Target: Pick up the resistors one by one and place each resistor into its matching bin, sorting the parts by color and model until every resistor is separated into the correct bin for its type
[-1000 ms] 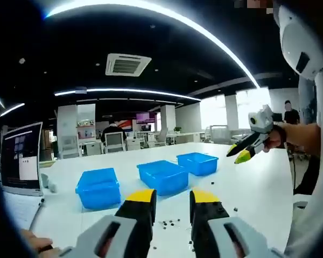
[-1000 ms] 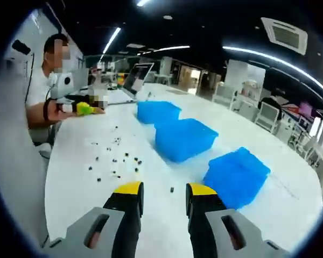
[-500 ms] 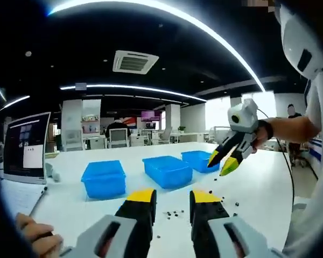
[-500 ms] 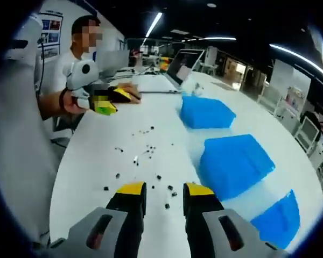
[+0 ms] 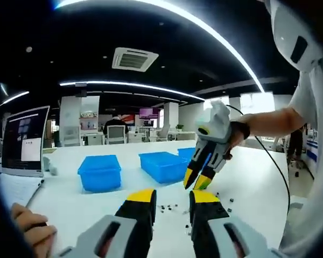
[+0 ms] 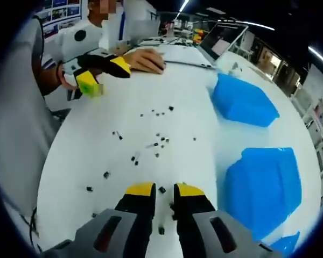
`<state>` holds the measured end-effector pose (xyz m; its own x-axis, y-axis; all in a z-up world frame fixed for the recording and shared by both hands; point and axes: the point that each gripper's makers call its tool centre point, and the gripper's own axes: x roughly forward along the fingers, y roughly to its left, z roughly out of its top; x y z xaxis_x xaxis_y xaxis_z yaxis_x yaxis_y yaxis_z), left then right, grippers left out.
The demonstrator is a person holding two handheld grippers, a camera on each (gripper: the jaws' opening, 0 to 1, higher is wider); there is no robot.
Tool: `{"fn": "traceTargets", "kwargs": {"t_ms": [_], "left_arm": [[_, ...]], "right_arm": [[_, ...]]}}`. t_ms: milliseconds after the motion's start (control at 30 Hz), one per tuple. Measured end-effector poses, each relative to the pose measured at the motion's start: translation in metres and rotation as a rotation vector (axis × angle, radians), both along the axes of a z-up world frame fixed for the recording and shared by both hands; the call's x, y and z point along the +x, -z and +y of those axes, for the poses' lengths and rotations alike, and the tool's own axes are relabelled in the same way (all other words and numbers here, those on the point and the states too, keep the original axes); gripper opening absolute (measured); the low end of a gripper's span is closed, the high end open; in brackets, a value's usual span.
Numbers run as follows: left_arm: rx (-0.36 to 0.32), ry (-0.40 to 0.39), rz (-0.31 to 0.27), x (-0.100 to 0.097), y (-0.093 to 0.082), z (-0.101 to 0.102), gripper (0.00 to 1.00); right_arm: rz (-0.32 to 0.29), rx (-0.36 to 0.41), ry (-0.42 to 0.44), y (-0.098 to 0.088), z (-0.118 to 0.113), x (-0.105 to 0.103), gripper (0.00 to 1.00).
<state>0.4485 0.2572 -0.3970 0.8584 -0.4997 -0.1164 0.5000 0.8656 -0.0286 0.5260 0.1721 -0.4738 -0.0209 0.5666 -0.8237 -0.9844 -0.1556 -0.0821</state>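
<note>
Resistors (image 6: 156, 141) lie scattered as small dark specks over the white table (image 6: 97, 145), none of them in a bin (colours and models are too small to tell). In the left gripper view, from left to right: a laptop (image 5: 22, 141) at the table's edge, a bare hand (image 5: 35, 236) resting on the surface, then three blue bins (image 5: 99, 172) in a row, with the right gripper (image 5: 196, 181) hanging tips-down beyond the loose parts, its yellow tips only a narrow gap apart and nothing between them. The left gripper (image 5: 172, 200) hovers above the table with its jaws parted and empty. In the right gripper view the right gripper's own tips sit just above a few specks, near the closest bin (image 6: 264, 185).
</note>
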Motion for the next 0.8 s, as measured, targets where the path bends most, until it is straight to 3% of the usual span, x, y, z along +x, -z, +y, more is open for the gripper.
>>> {"fn": "traceTargets", "kwargs": {"t_ms": [100,167,267,467,633,800], "left_arm": [[-0.011,-0.007,-0.001,0.002,-0.001,0.004,0.27],[-0.012,-0.012,-0.003,0.003,-0.002,0.006,0.27],[-0.013,-0.019,-0.003,0.003,-0.001,0.008,0.27],[-0.022,-0.021,0.002,0.003,0.000,0.007,0.27],[-0.029,-0.015,0.001,0.004,-0.002,0.004,0.27],[-0.031,-0.024,0.000,0.005,-0.002,0.005,0.27]], "right_arm": [[0.009,-0.036,-0.027,0.008,-0.001,-0.004,0.15],[0.045,-0.037,-0.047,0.007,-0.001,-0.011,0.08],[0.016,-0.043,-0.040,0.007,-0.001,-0.008,0.07],[0.014,0.030,-0.003,-0.011,0.000,-0.007,0.07],[0.020,0.151,0.010,-0.035,0.008,-0.010,0.07],[0.035,0.350,0.084,-0.065,0.019,0.013,0.07]]}}
